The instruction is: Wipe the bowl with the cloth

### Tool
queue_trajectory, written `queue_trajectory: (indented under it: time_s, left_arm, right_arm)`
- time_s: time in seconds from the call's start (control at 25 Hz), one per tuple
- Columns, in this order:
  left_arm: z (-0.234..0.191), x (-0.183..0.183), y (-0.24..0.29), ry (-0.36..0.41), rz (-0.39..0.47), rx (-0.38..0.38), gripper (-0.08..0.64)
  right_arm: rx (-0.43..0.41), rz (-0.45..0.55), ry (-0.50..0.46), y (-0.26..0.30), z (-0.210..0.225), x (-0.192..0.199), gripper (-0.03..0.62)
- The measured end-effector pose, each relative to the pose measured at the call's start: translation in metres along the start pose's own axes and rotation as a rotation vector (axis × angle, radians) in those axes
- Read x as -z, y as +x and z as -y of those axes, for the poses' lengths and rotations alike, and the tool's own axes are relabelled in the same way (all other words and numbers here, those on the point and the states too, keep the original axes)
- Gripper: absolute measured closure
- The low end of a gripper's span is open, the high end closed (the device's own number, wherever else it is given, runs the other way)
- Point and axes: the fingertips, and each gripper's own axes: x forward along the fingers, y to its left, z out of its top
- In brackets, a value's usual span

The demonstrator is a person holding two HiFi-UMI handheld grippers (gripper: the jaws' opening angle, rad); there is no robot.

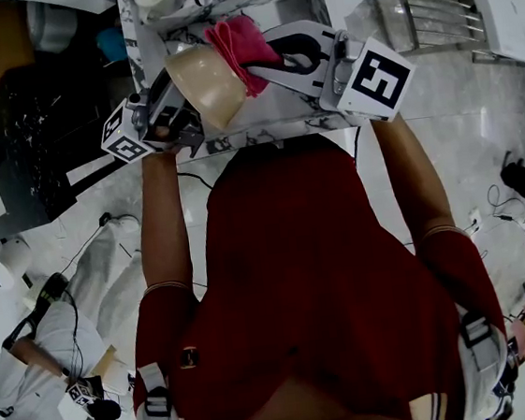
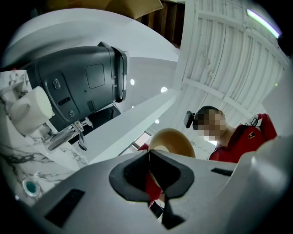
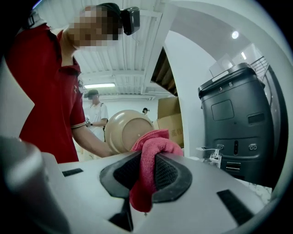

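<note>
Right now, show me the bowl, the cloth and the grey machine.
bowl (image 1: 206, 88), head view, beige wall.
cloth (image 3: 153, 147), right gripper view, bunched top fold.
grey machine (image 3: 236, 123), right gripper view, front panel.

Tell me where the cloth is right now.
In the head view the cloth is at top centre, clamped in the right gripper, at the right edge of the bowl.

This looks like a kitchen mock-up inside a recording lab or workshop. A marble-patterned counter (image 2: 41, 171) carries a dark grey drinks machine (image 2: 78, 89) with a steel tap (image 2: 68, 133). Cardboard boxes (image 3: 170, 119) are stacked behind it and cables (image 1: 82, 242) trail across the glossy pale floor (image 1: 479, 123). A second person (image 1: 31, 372) stands by with marker cubes (image 1: 79, 393) in hand.
</note>
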Motion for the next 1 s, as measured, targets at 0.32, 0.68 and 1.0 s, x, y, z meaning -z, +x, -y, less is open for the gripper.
queue_trajectory:
  time_s: [0.32,0.68,1.0]
  left_arm:
    - [-0.01,0.0,-0.004,0.017,-0.028,-0.06,0.543]
    - [-0.032,0.015,-0.005,0.042,-0.112,-0.19,0.543]
    - [-0.045,0.025,-0.006,0.062,-0.176,-0.27,0.543]
  right_arm:
    - [0.019,-0.035,0.009,-0.001,0.0,0.012,0.535]
    - [0.185,-0.091,0.027,-0.019,0.023,0.029,0.535]
    - [0.315,-0.109,-0.018,-0.029,0.038,0.028,0.535]
